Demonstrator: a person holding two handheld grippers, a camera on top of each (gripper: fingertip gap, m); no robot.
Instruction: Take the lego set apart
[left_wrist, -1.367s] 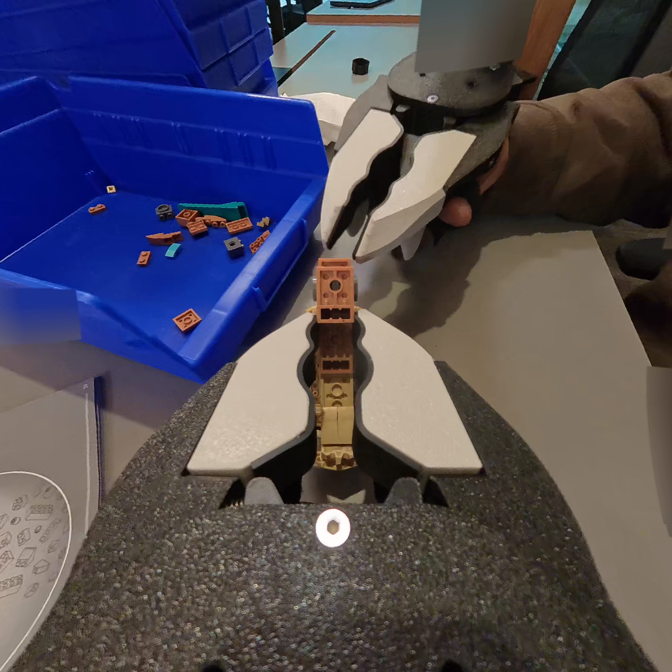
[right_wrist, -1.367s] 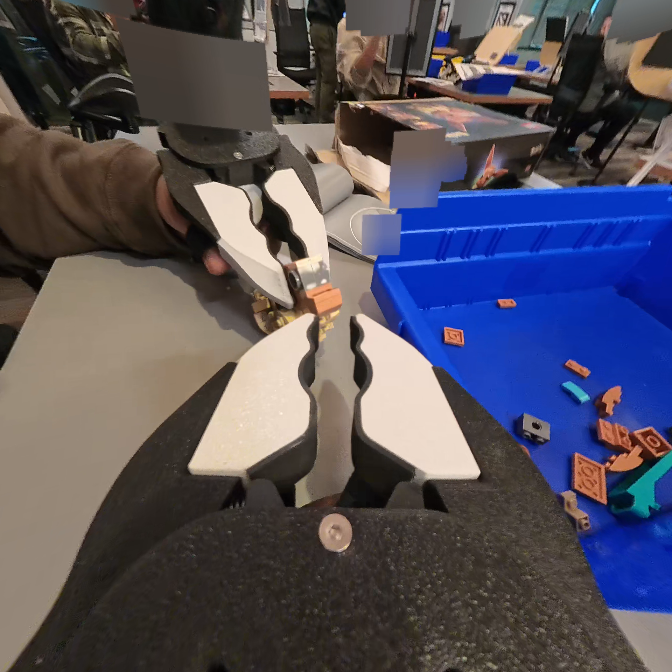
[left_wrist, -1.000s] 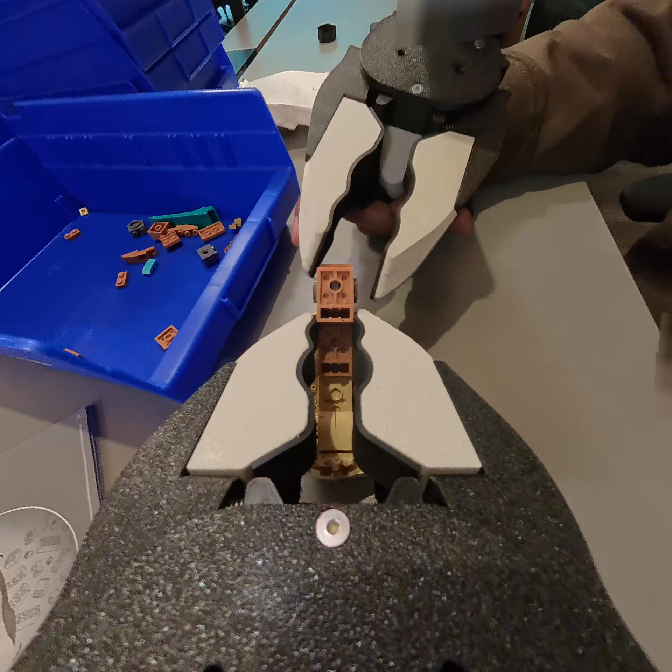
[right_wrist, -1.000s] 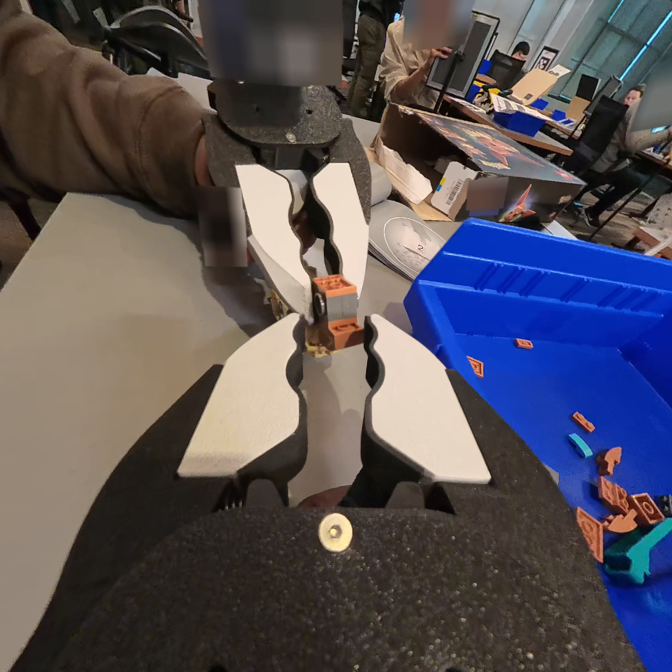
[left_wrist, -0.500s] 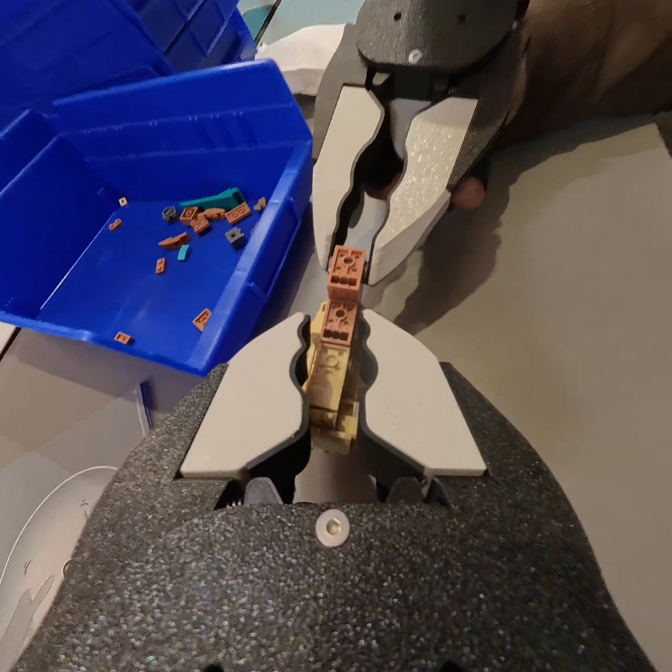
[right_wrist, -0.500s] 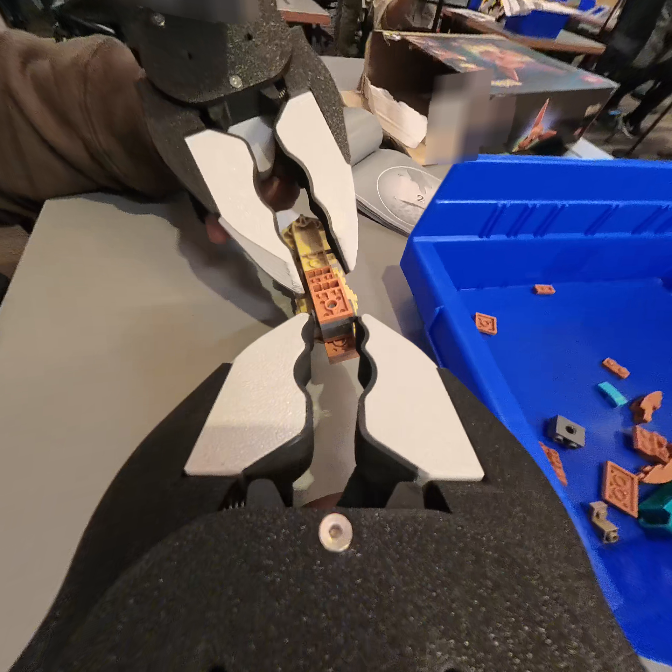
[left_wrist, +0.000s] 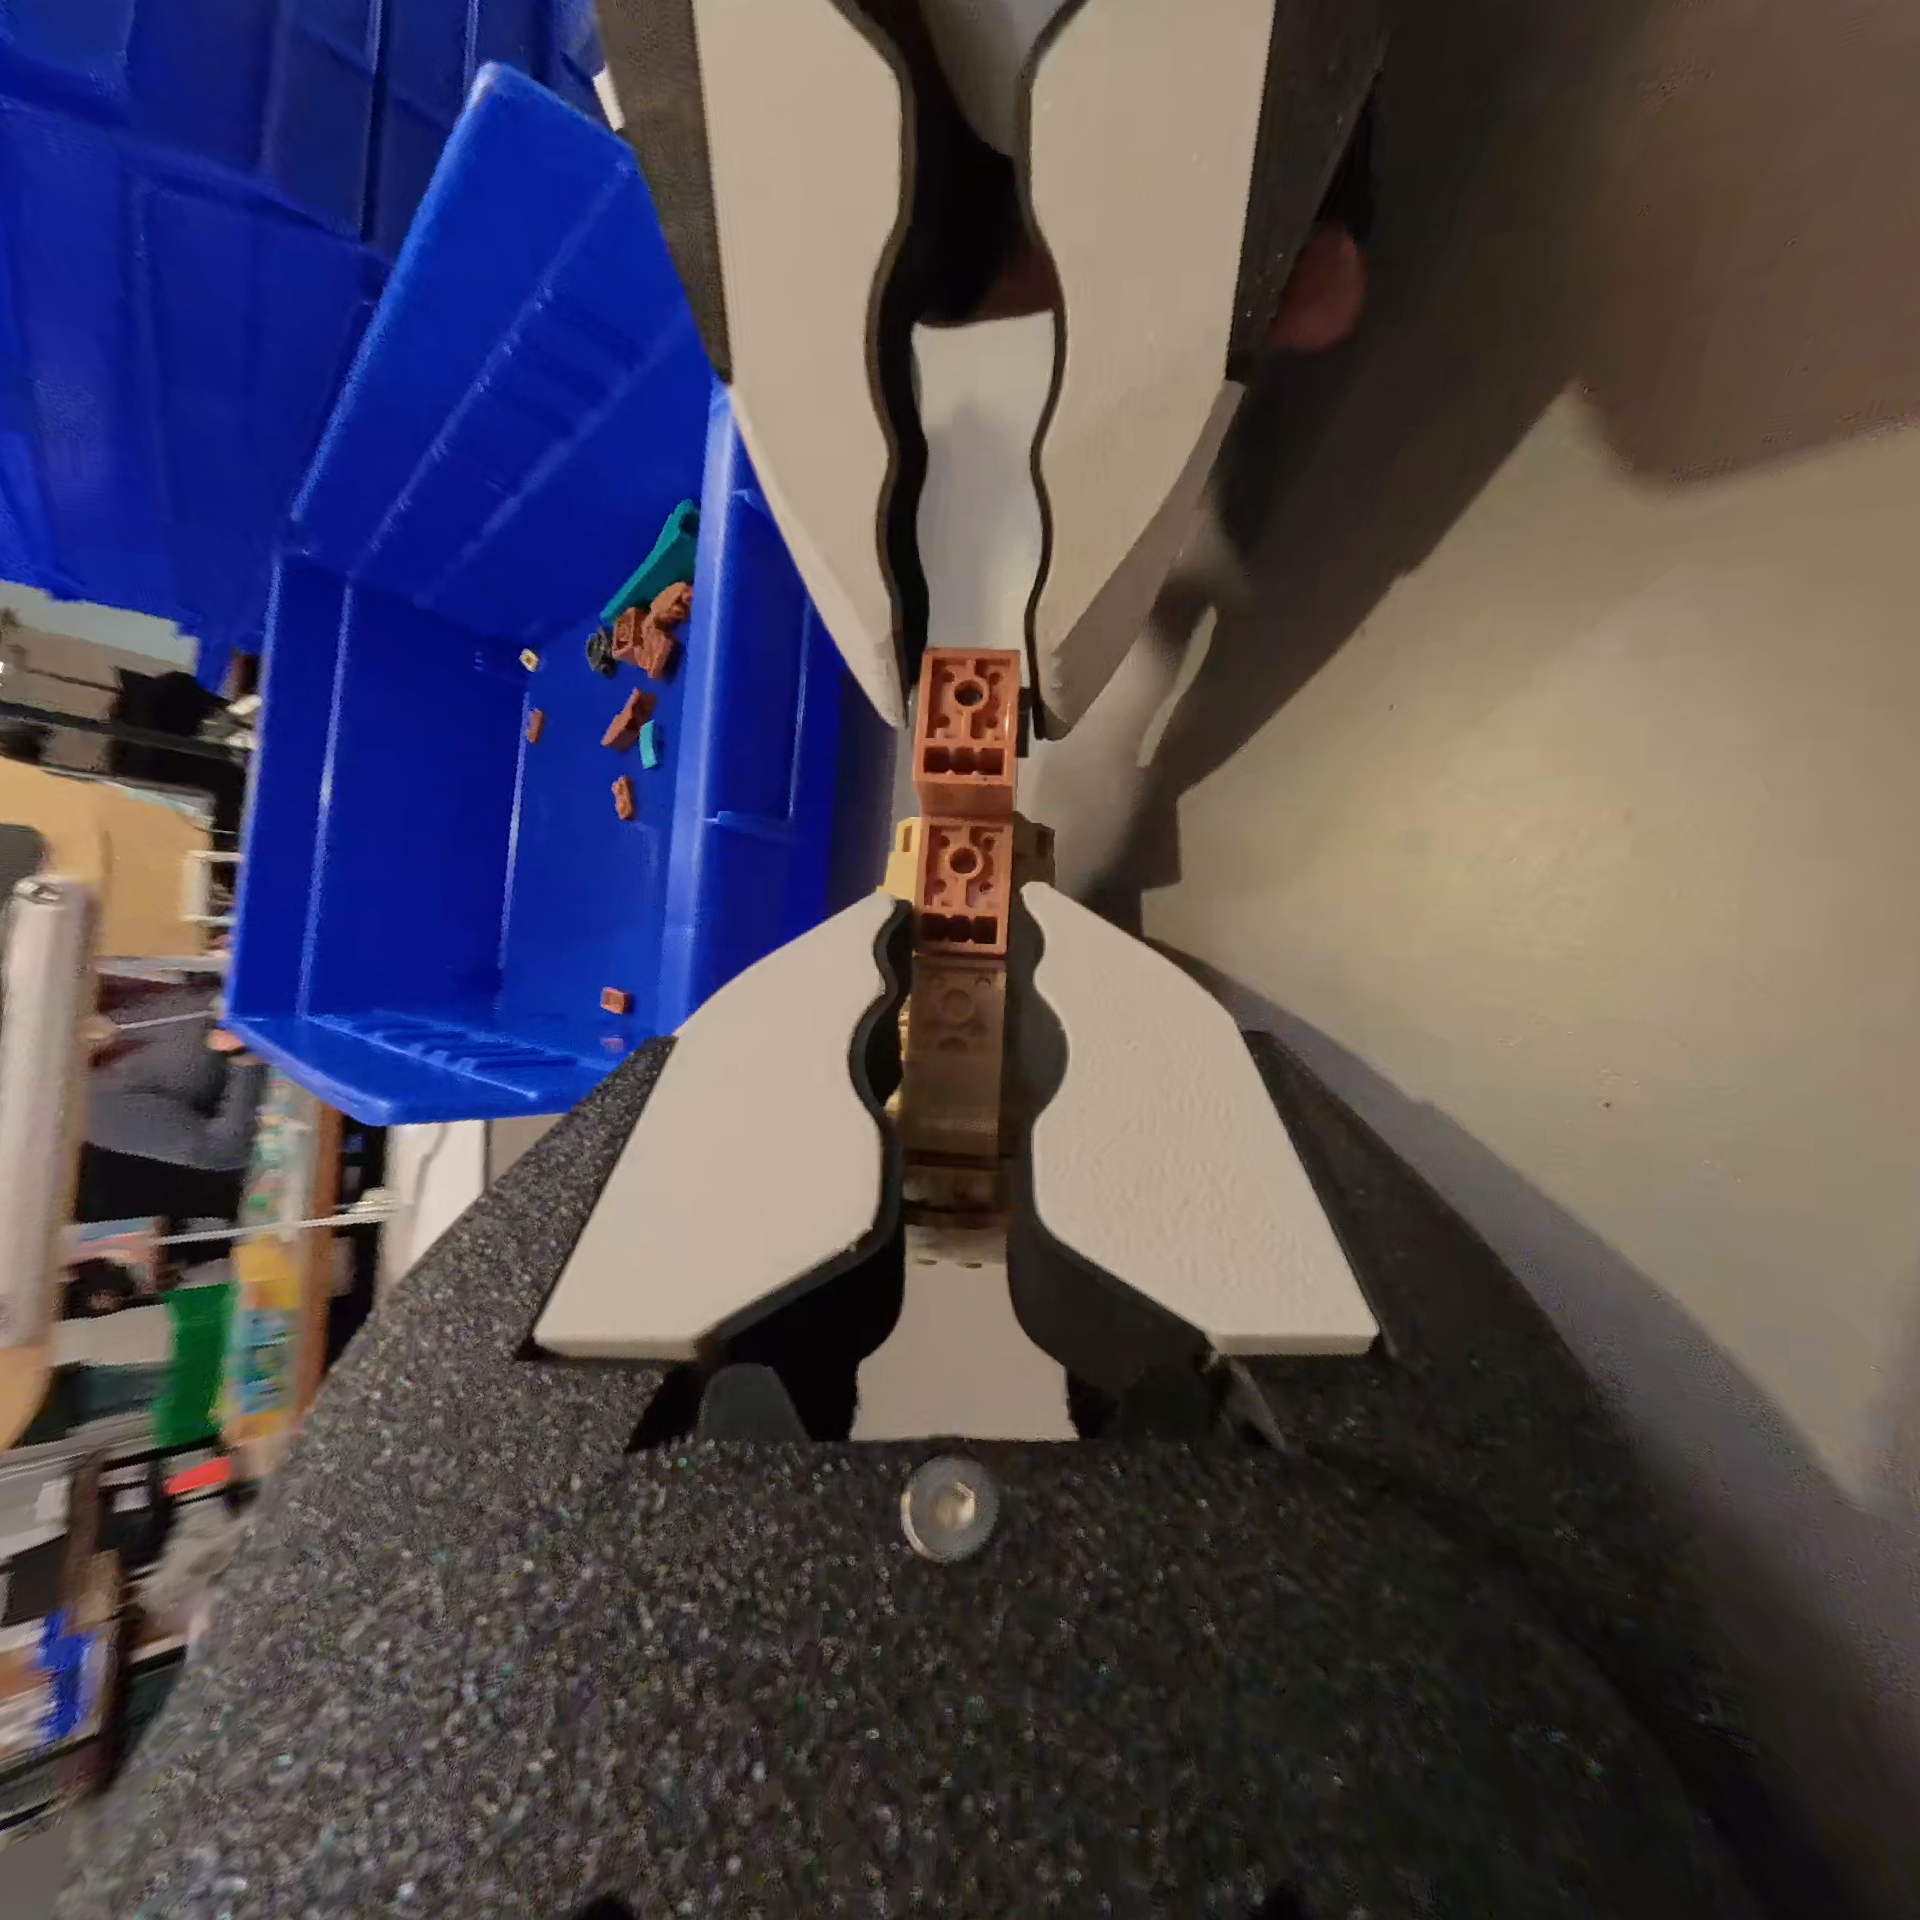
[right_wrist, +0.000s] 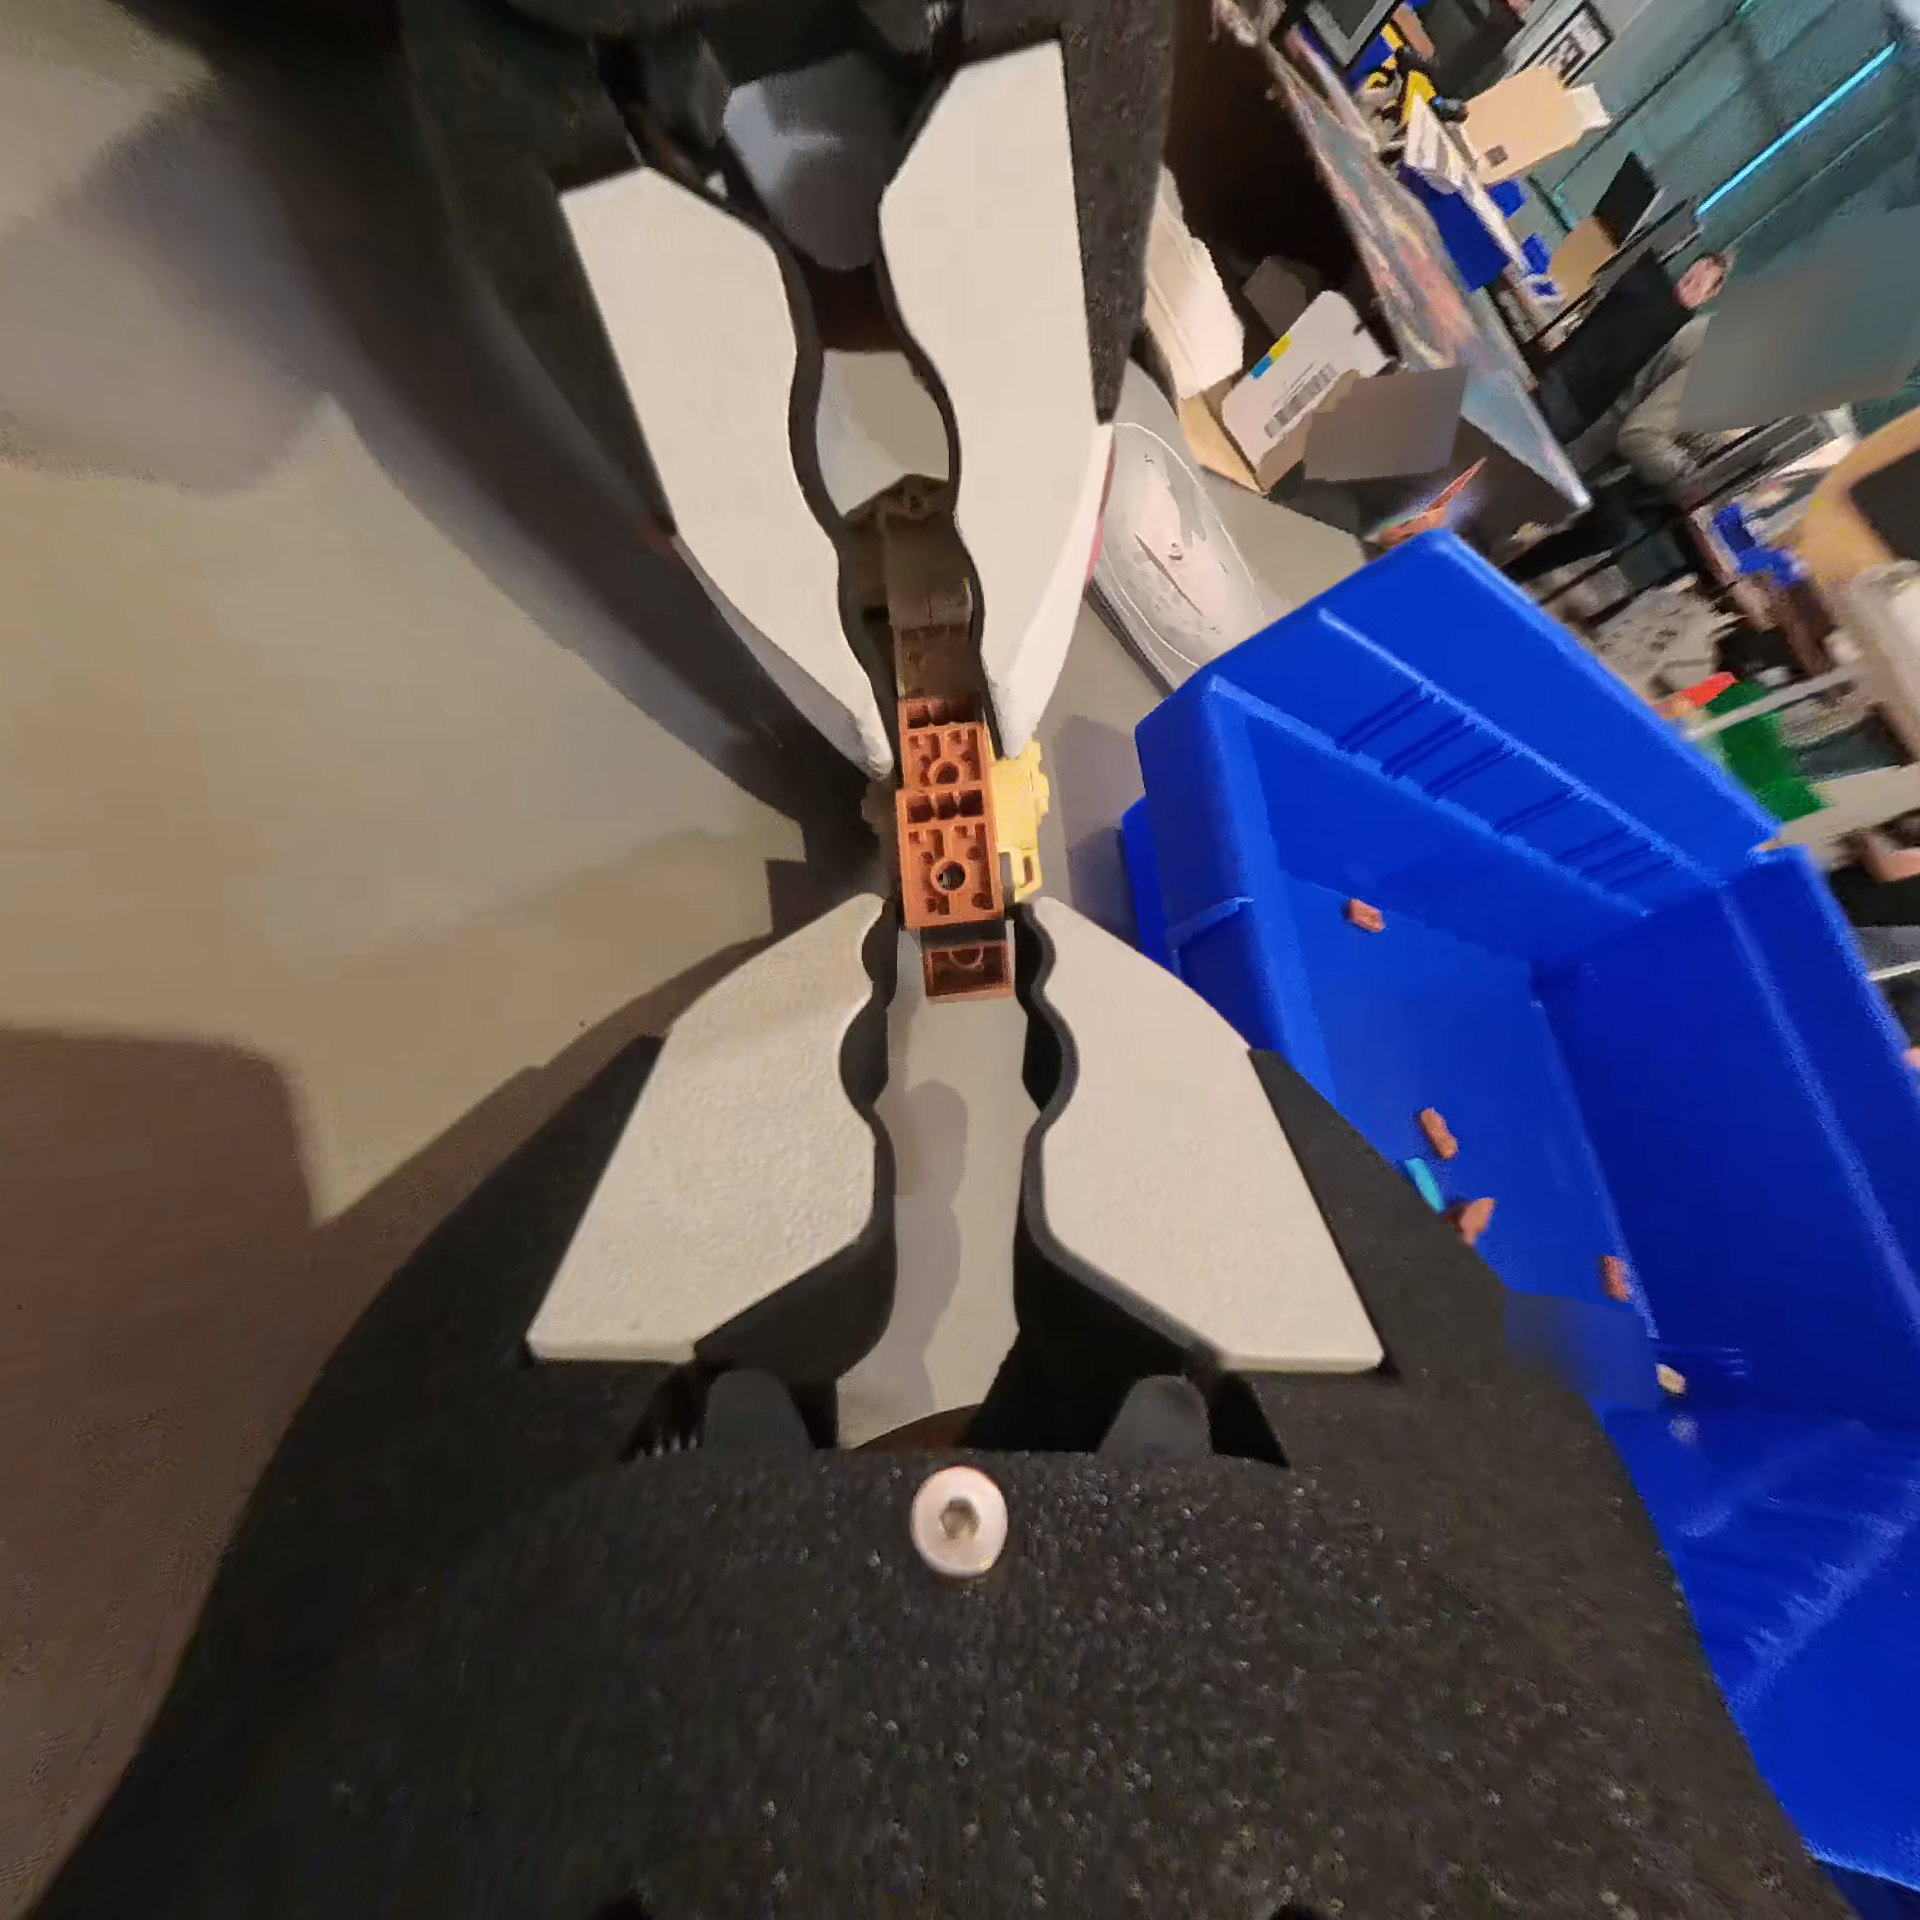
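Both tools meet tip to tip over the grey table (left_wrist: 1558, 935), gripping opposite ends of one small brick assembly (left_wrist: 961, 821). The left tool (left_wrist: 961, 914) is narrowed onto the tan and brown rear section; its fingers (left_wrist: 800, 1039) press the sides, and most of that section sits deep in the jaws. The right tool (right_wrist: 954, 925) is narrowed onto the front end, with its fingers (right_wrist: 1122, 1049) against the sides of the orange-brown end brick (right_wrist: 951, 862). A pale yellow piece (right_wrist: 1023, 821) projects sideways from the assembly between the two sets of tips.

The blue bin (left_wrist: 436, 831) stands just beside the tools, on the left tool's left, and holds scattered small brown pieces (left_wrist: 644, 644) and a teal piece (left_wrist: 655, 551). A booklet (right_wrist: 1174, 561) and a cardboard box (right_wrist: 1320, 384) lie further back on the table.

Judgement: with two grips on one short stack, the joint between them carries any load. The axes of the tools look well aligned; keeping them collinear would avoid levering bricks apart unintentionally. The right tool's hold is only at the tips, so slipping off seems the likelier fault there. The side-projecting yellow piece could be knocked by either tip.
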